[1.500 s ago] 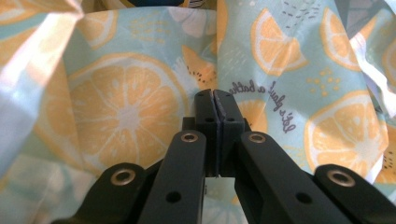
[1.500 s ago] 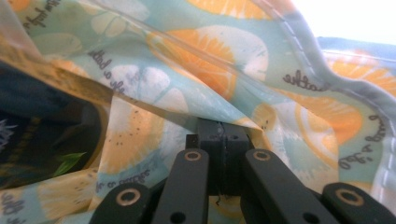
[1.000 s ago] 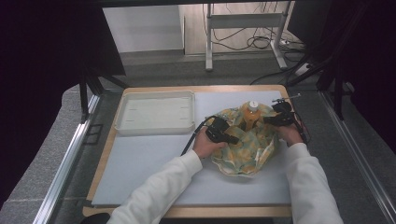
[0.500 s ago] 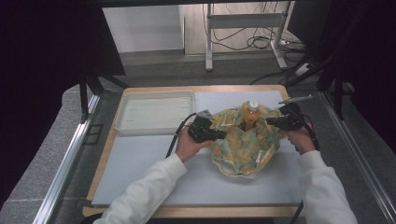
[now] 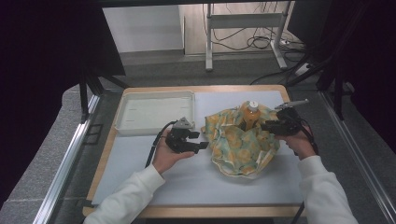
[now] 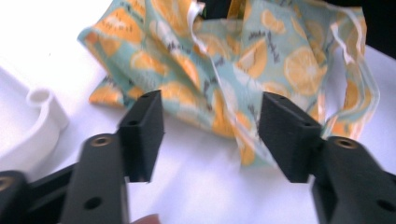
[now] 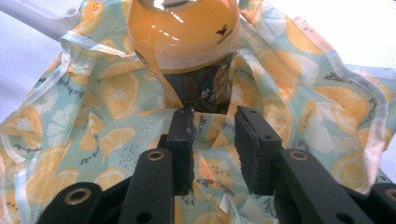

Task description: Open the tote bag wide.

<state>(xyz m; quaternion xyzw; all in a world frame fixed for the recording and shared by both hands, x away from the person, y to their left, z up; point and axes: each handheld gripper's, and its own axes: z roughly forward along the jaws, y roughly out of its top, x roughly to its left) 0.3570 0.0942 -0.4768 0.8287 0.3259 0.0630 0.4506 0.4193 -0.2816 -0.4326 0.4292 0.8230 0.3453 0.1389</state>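
Note:
An orange-print cloth (image 5: 238, 147) lies bunched around an upright bottle of orange drink (image 5: 251, 114) at the mat's right centre. My left gripper (image 5: 200, 140) hovers just left of the cloth, jaws wide apart and nothing between them. In the left gripper view the left gripper (image 6: 210, 109) faces the cloth (image 6: 261, 56) from a short distance. My right gripper (image 5: 264, 126) sits at the cloth's right side, pointing at the bottle. In the right gripper view the right gripper (image 7: 214, 135) has a narrow gap between its jaws over the cloth (image 7: 112, 98), just short of the bottle (image 7: 187, 32); nothing is visibly pinched.
A shallow white tray (image 5: 154, 112) stands at the back left of the white mat (image 5: 187, 182), and its corner (image 6: 37, 112) shows in the left gripper view. The wooden table edge (image 5: 112, 140) borders the mat. Metal rails run along both sides of the table.
My left gripper has drawn back leftward off the cloth and now stands open. The cloth has slumped lower around the bottle. My right gripper shifted slightly right and toward me.

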